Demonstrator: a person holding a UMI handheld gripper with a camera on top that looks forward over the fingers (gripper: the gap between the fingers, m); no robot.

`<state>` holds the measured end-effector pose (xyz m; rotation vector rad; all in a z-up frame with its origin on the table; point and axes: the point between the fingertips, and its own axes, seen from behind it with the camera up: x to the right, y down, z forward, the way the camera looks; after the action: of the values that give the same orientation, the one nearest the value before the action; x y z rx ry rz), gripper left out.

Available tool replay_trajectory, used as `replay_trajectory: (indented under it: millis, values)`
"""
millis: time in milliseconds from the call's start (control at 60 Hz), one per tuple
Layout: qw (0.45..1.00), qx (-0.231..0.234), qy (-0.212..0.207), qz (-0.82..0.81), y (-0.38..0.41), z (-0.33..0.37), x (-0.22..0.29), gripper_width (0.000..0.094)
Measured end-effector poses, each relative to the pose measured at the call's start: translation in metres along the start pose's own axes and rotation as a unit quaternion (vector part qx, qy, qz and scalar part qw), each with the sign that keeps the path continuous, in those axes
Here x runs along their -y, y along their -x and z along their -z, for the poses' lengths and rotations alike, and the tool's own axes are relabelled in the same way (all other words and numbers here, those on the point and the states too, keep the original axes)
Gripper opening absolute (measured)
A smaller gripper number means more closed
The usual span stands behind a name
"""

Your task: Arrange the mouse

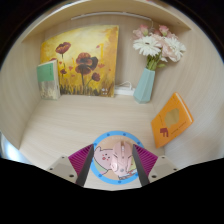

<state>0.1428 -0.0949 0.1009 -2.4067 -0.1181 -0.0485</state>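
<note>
Fingers [84, 160] spread wide, magenta pads facing in, and between them sits the mouse [119, 158], pale with a printed pattern, resting on a round blue mouse pad [100, 172] with gaps either side. Sweeping across the pale desk [90, 118]: a small teal book [48, 78] stands upright, then a poppy painting [80, 62], a light-blue vase [146, 84] of white and pink flowers [160, 44], an orange card [172, 118].

yellow poppy painting [80, 62], pale blue vase [146, 85], orange book [172, 118].
</note>
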Motion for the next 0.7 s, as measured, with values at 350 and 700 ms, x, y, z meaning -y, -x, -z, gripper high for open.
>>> replay_trajectory:
  millis: [350,700]
  values:
    - [0.996,0.022,-0.08,-0.028,0.078,0.094,0.048,0.0762]
    - [0.995,0.032,-0.093,-0.017,0.147,0.132,0.032,0.0764]
